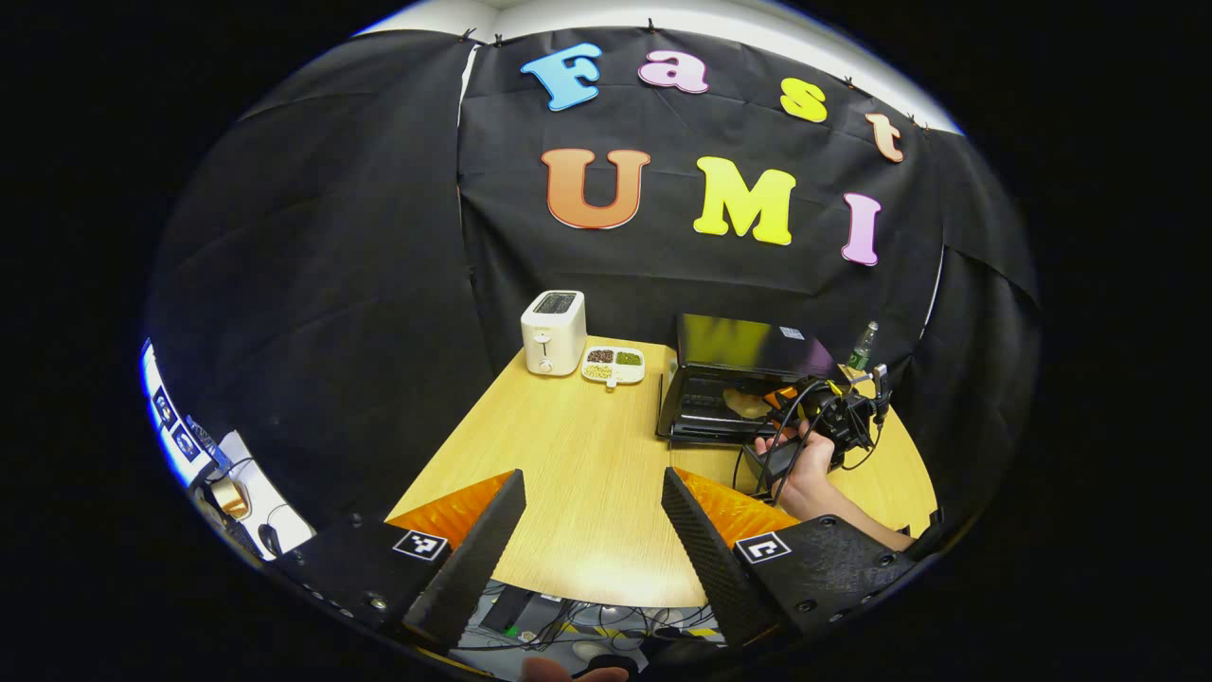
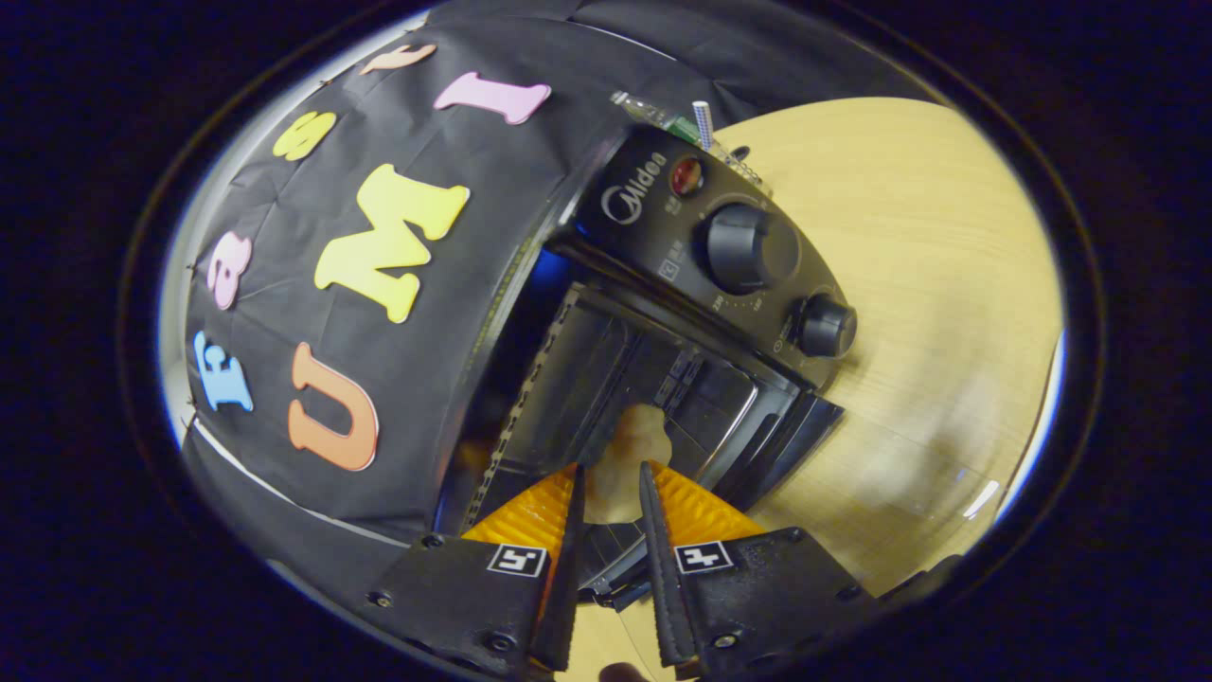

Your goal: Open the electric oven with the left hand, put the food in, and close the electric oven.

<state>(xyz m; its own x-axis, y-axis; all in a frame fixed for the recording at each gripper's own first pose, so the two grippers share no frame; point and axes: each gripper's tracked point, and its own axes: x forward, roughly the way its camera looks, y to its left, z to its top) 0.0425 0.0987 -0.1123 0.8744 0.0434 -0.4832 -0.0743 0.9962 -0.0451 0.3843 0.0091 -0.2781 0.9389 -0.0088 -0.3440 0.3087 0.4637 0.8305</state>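
Looking along the left gripper (image 1: 592, 530) in the left gripper view: fingers spread wide apart, grasping nothing, hanging above the near edge of the wooden table (image 1: 578, 455). Farther back on the right, electric oven (image 1: 734, 379) standing with its door folded down flat toward the front, cavity exposed. Pale piece of food (image 1: 746, 403) lying at the oven's mouth, with the right gripper (image 1: 786, 398) reaching in beside it, held by a hand (image 1: 805, 469) trailing black cables. White toaster (image 1: 554, 332) upright at the table's far left corner, a divided snack dish (image 1: 613, 366) just beside it, between toaster and oven. Green bottle (image 1: 862, 346) upright behind the oven's right side.

Turning to the right gripper view, tilted sharply: right gripper (image 2: 611, 502) pointing straight into the open electric oven (image 2: 663, 284), fingers drawn close on either side of the pale food (image 2: 630, 450), which sits inside the cavity over the wire rack (image 2: 606, 379). Hard to tell whether both fingers actually press on the food or merely flank it. Control panel (image 2: 729, 246) with two round knobs and a small red lamp beside the cavity. Lowered door edge (image 2: 795, 431) just past the fingertips, bare tabletop (image 2: 928, 284) beyond.
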